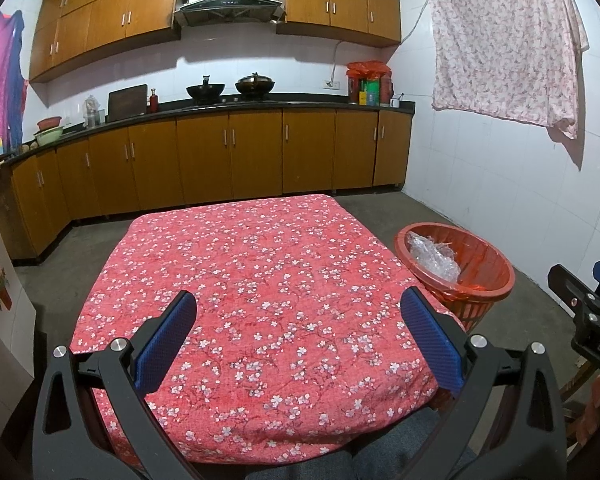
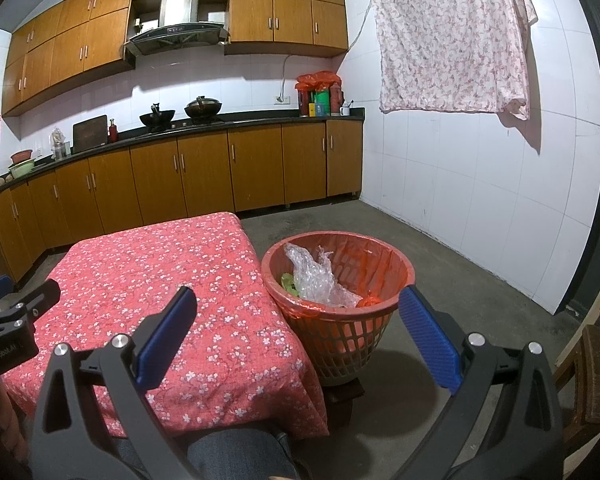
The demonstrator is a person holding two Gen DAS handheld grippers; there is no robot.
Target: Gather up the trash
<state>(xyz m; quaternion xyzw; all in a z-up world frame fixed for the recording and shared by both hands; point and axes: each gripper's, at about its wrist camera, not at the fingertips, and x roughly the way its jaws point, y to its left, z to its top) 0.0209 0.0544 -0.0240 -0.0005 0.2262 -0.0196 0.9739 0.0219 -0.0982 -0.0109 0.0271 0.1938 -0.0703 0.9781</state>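
Two black hand-held grippers with blue textured pads were up over the scene, both spread wide and holding nothing: the left gripper (image 1: 299, 326) hovered above the red floral-print tablecloth (image 1: 260, 280) on the low table, the right gripper (image 2: 298, 322) sat further right, aimed at the gap between the table edge and the bin. Nothing lay on the cloth as far as either view showed. The round orange-red plastic mesh waste basket (image 2: 384, 252) stood on the grey concrete floor (image 2: 440, 240) just beside the table's right edge, probably parked there so trash could be dropped straight off the table. Inside it were a crumpled clear plastic wrap (image 2: 312, 276), a small green scrap (image 2: 287, 282) and something orange, so the trash looked already collected; task judged about done or at rest. Open jaws fit a release or a wait. Beyond were brown wooden kitchen cabinets (image 1: 228, 156), two black woks (image 1: 230, 90) on the stove and a pink floral cloth (image 2: 448, 36) hung on the white tiled wall.
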